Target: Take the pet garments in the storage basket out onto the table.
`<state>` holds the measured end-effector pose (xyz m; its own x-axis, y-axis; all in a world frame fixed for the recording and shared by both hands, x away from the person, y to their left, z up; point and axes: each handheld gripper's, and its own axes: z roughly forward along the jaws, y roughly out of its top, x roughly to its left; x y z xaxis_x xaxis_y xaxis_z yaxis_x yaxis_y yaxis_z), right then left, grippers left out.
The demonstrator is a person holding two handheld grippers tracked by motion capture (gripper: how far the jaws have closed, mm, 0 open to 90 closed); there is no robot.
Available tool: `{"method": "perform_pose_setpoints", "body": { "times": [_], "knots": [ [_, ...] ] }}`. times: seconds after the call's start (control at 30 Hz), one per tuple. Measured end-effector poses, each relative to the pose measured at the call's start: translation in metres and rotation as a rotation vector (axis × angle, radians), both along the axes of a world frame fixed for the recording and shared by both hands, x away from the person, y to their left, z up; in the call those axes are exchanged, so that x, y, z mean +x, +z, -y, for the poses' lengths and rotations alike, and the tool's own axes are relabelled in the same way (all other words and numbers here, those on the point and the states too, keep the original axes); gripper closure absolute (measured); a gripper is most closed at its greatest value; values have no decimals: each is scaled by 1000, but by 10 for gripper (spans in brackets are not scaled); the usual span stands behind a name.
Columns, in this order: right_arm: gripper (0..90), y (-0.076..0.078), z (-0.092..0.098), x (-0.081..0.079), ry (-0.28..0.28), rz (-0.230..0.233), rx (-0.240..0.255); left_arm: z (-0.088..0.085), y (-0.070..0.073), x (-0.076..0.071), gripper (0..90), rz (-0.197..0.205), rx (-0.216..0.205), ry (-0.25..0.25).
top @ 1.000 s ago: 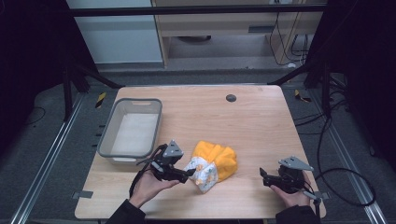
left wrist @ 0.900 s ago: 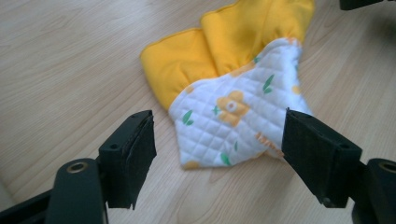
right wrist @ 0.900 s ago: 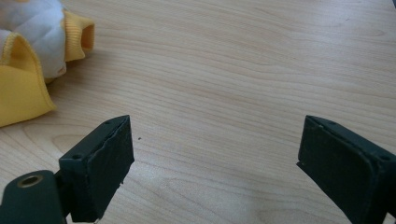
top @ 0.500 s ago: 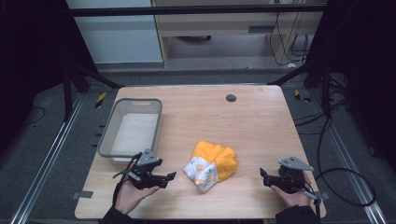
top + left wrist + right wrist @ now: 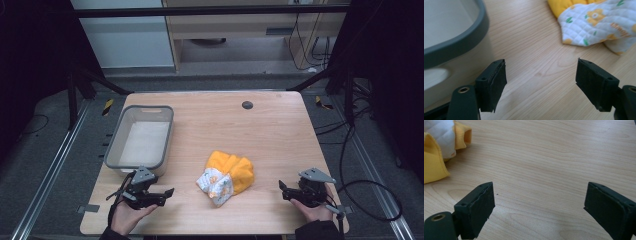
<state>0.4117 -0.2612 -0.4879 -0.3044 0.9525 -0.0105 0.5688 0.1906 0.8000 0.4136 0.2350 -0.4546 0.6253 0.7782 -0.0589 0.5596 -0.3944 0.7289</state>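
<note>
A crumpled yellow garment with a white printed lining (image 5: 226, 175) lies on the wooden table (image 5: 270, 135) near its front middle. My left gripper (image 5: 169, 194) is open at the front left, a short way left of the garment (image 5: 596, 22) and just in front of the grey bin (image 5: 140, 137). Nothing sits between its jaws. My right gripper (image 5: 282, 189) is open at the front right, apart from the garment (image 5: 439, 150), with bare wood between its jaws.
The grey bin (image 5: 451, 37) has nothing visible inside it and stands at the table's left. A small dark round hole (image 5: 247, 105) marks the far side of the table. Cables (image 5: 370, 200) trail off the right edge.
My left gripper has pulled back from the garment toward the front left and let go of it. The garment lies still. The right gripper has not moved.
</note>
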Motion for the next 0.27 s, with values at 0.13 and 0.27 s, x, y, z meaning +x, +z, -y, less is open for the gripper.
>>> {"method": "perform_pose_setpoints", "body": {
  "times": [0.13, 0.27],
  "knots": [
    [91, 0, 1, 0, 3, 5, -5, -12, -4, -2, 241, 2, 5, 33],
    [90, -1, 1, 1, 1, 1, -8, -20, -8, -2, 239, 2, 6, 70]
  ]
}}
